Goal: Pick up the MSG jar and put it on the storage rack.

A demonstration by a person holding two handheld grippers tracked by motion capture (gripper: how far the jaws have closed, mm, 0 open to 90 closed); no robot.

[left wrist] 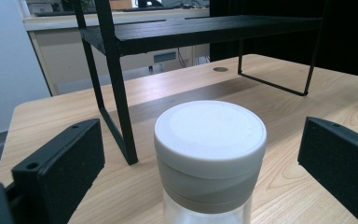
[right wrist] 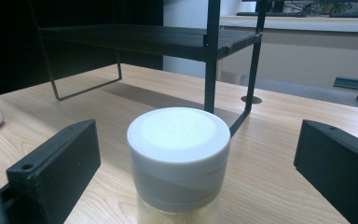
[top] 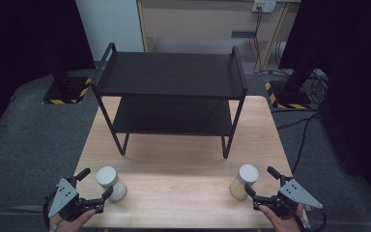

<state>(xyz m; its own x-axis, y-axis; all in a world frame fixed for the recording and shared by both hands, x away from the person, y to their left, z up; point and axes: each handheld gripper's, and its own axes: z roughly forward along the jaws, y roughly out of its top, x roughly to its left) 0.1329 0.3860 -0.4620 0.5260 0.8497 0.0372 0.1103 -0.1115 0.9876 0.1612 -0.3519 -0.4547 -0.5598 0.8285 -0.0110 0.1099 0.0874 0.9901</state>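
Two white-lidded jars stand upright on the wooden table (top: pixel 183 193), near its front edge and well apart from each other. The left jar (top: pixel 110 182) holds something white; the right jar (top: pixel 244 181) holds something yellowish (its contents are hard to make out beyond the colour). The left gripper (top: pixel 92 185) has its jaws spread wide on either side of the left jar, not touching it, and the right gripper (top: pixel 260 182) stands the same way around the right jar, jaws apart with clear gaps to the lid. Each gripper is held by a hand at the table's near edge. Further back, a black two-tier shelf rack (top: pixel 171 77) stands on the table, both tiers bare.
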